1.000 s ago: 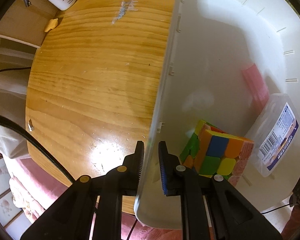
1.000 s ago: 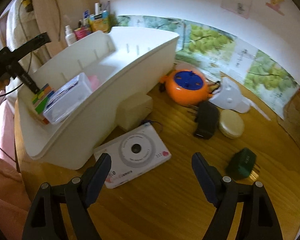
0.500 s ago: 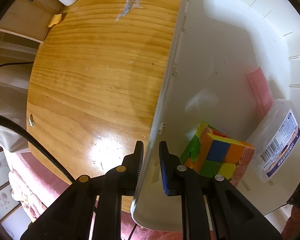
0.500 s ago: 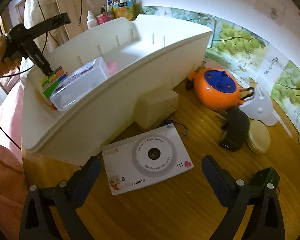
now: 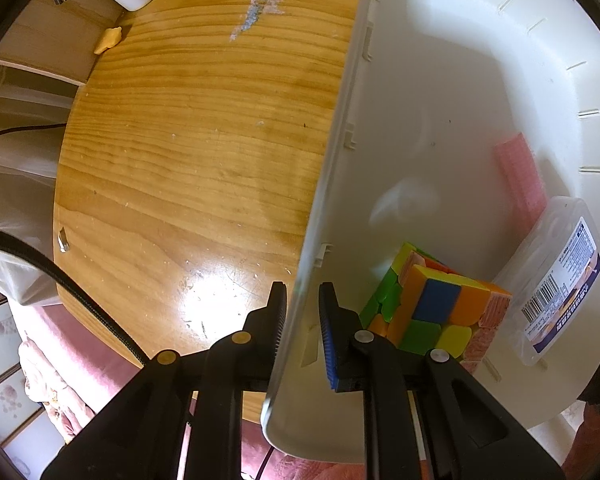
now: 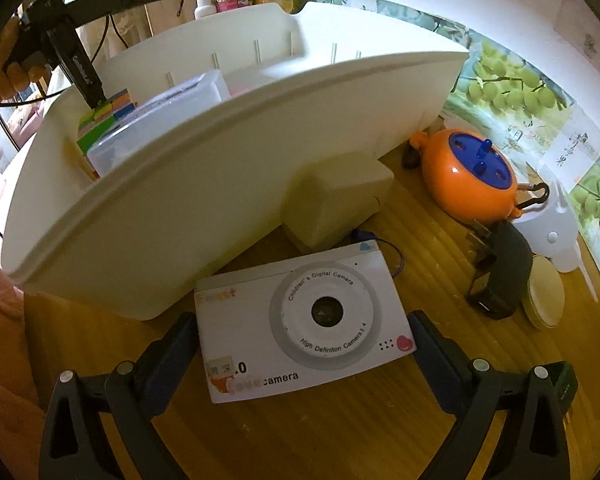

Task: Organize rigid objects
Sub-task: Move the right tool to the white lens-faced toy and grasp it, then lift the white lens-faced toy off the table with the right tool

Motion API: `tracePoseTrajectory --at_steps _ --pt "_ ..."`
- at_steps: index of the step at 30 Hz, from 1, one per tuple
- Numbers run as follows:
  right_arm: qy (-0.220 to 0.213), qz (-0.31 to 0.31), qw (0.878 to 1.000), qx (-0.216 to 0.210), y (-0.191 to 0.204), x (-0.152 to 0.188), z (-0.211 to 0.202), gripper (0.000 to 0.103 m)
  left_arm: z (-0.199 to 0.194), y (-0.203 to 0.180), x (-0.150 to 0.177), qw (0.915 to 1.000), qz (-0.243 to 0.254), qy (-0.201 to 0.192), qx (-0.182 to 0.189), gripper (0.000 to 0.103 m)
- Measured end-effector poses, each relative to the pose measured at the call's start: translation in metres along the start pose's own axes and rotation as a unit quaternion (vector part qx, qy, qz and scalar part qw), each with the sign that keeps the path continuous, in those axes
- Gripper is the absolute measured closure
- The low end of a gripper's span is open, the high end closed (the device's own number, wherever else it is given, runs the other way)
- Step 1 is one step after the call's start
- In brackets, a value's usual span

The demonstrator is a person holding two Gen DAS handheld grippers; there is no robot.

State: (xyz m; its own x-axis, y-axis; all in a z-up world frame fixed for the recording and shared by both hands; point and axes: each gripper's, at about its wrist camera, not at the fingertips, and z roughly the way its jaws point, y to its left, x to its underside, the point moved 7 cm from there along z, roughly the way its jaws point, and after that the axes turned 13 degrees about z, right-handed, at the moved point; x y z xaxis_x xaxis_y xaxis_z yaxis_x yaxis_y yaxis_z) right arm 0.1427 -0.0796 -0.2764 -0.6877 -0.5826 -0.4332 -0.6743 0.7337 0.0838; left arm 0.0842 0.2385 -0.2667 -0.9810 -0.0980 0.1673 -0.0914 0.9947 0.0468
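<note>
Right gripper [image 6: 302, 344] straddles flat, glossy white camera [image 6: 300, 320].

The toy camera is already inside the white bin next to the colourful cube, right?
Not quite. The colourful cube is inside the white bin, but the toy camera lies outside it on the wooden table, between the right gripper's open jaws. The right wrist view shows this.
</note>
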Motion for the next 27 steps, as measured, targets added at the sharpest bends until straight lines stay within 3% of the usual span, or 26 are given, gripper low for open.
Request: tracePoseTrajectory --at_steps 14,27 --pt "-0.005 0.020 1.000 0.009 0.002 0.004 -0.003 0.003 0.000 -0.003 0.001 0.9999 0.009 -0.003 0.002 0.085" --pt "0.008 0.113 0.992 0.060 0.005 0.032 -0.016 0.004 -0.004 -0.019 0.001 0.9987 0.051 -0.009 0.001 0.084"
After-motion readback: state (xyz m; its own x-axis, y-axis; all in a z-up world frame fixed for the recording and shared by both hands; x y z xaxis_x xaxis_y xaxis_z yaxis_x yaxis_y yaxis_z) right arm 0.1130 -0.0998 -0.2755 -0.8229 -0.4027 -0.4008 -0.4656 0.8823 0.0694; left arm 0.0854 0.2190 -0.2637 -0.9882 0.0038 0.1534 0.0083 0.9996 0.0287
